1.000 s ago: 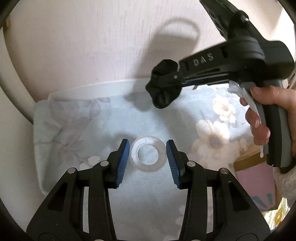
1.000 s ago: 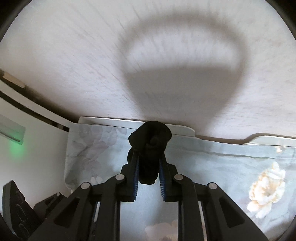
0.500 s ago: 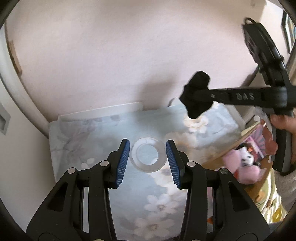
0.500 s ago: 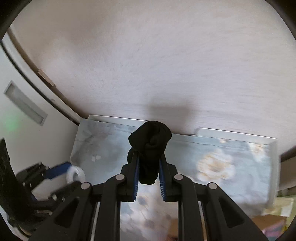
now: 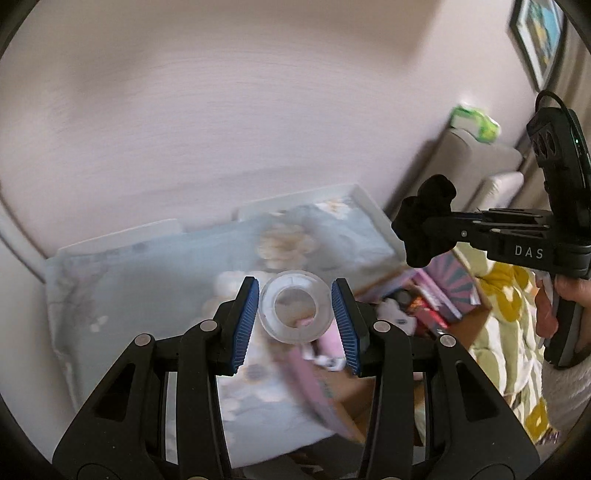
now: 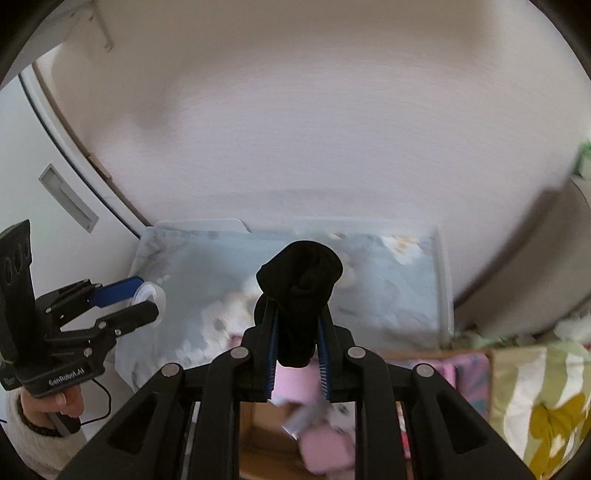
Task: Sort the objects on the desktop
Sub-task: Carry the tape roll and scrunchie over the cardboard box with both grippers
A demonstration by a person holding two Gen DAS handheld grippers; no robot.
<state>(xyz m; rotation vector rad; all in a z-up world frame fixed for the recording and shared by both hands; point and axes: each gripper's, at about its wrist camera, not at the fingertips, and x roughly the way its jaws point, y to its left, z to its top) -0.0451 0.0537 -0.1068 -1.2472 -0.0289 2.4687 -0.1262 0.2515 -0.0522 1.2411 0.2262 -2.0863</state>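
Two containers show below the grippers: a white tray (image 5: 373,214) lined with pale floral cloth (image 5: 147,280), and beside it a cardboard box (image 6: 417,355) crowded with pink packets and a small plush toy (image 5: 393,312). Left gripper (image 5: 294,312) jaws hold a clear tape roll (image 5: 293,311) narrowly; right gripper (image 6: 297,345) jaws pinch a bunched black sock (image 6: 300,291), both aloft. Only the left view shows a framed picture (image 5: 539,33); only the right shows a recessed handle (image 6: 68,197).
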